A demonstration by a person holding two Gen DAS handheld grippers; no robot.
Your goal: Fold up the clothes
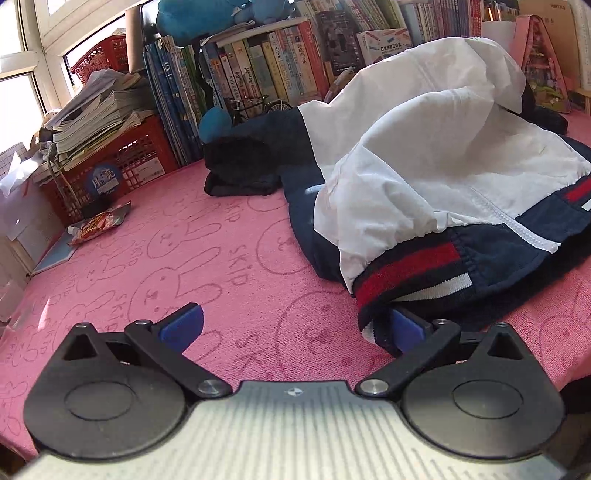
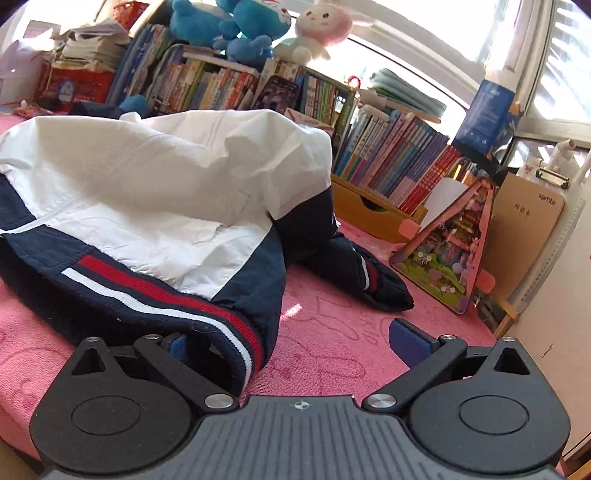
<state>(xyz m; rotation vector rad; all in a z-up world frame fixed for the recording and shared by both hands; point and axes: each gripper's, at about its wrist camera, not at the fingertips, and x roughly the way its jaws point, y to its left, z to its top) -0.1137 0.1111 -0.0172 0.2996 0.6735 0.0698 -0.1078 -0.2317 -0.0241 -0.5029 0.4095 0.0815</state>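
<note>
Both claws gape wide, left claw (image 1: 295, 326) and right claw (image 2: 291, 343), each nosing the striped hem of the jacket (image 1: 436, 177) heaped on the pink-covered desk (image 1: 229, 258). Only the right view shows a navy sleeve (image 2: 354, 269) trailing aside; only the left shows a dark folded garment (image 1: 240, 170) behind.

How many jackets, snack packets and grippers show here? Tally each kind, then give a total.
jacket: 1
snack packet: 1
Grippers: 2 (left gripper, right gripper)
Total: 4

A home bedroom: crammed bookshelves (image 2: 388, 155), plush toys (image 2: 229, 26), pink bunny-print cover (image 1: 192, 258).
</note>
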